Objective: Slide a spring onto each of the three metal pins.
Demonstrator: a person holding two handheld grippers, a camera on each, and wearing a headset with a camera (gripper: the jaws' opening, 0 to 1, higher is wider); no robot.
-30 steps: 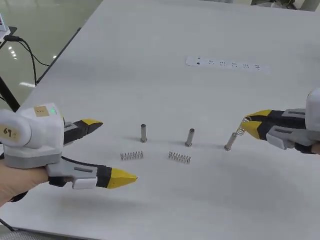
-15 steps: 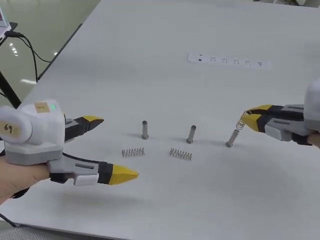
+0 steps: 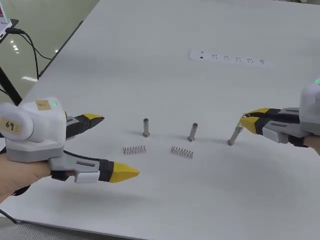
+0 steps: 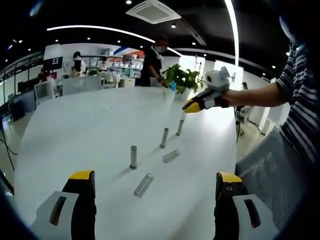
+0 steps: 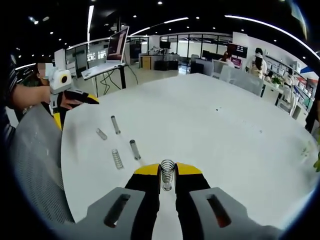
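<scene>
Hovering nearest the person, the left gripper hung just above the table with its jaws spread wide and nothing between them, idle, I judged, and held ready at the left end of the row for a later pick; its white body bore a sticker reading "69", and a yellowish tag on top carried marks too small to read; just beyond its jaws the left spring and the mid spring lay flat on the table, each just in front of a pin, laid out, it seemed, so that each had a short way to go; behind them the left pin and the mid pin stood upright and bare; the right pin leaned with its top toward the right gripper, whose jaws were closed narrow on the held spring; that spring sat at the pin's top end, and in the right gripper view it stood on end between the jaw tips, pinched by its sides so that its bore was free; the lean probably came from the spring pressing on the pin as it was fed on, though whether the pin had entered the coil could not be told; farther back a white strip of sockets lay on the table, its markings unreadable, and a dark cable ran beside the far left edge.
</scene>
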